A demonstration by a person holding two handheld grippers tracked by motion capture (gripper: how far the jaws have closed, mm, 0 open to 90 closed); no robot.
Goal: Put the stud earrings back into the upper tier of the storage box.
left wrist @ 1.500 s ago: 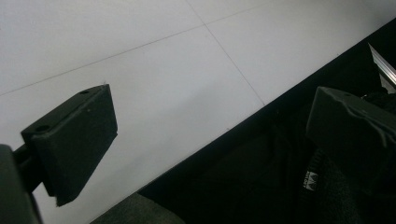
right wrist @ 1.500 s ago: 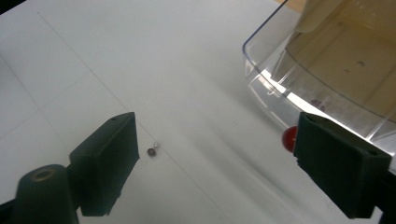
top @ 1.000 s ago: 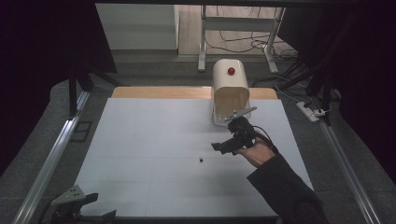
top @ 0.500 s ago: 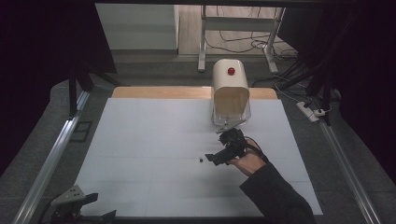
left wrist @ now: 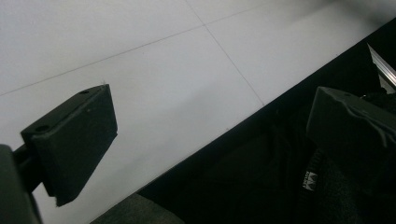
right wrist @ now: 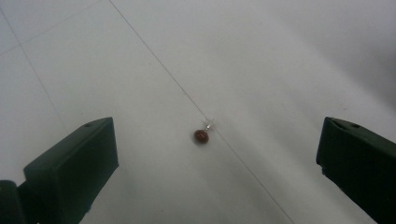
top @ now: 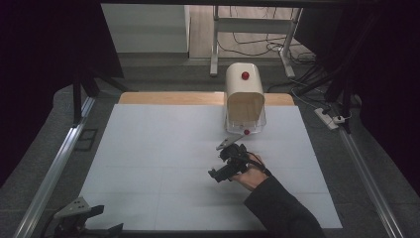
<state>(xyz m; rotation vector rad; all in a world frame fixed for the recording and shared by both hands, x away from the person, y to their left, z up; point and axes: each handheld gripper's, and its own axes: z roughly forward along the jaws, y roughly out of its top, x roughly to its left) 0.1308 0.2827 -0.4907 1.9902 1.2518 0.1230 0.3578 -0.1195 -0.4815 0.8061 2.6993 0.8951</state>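
A tiny brown bead [right wrist: 201, 136] with a small silvery loop lies on the white table sheet [right wrist: 280, 56]. My right gripper [right wrist: 217, 140] hovers over it, open, one black jaw on either side and well clear of the bead. In the high view a hand holds the right gripper [top: 219, 174] at mid table, right of centre, and it covers the bead. My left gripper [top: 106, 220] lies at the table's front left corner. The left gripper [left wrist: 210, 126] is open and holds nothing; it looks across the sheet's front edge.
A cream hooded box [top: 244, 96] with a red knob on top stands at the back right of the sheet. A clear tray [top: 233, 130] at its mouth holds a small red piece [top: 246, 132]. Metal rails [top: 54, 163] run along both sides of the table.
The hand has carried the right gripper left and toward the near side, from beside the cream box to right over the bead. The left gripper has not moved.
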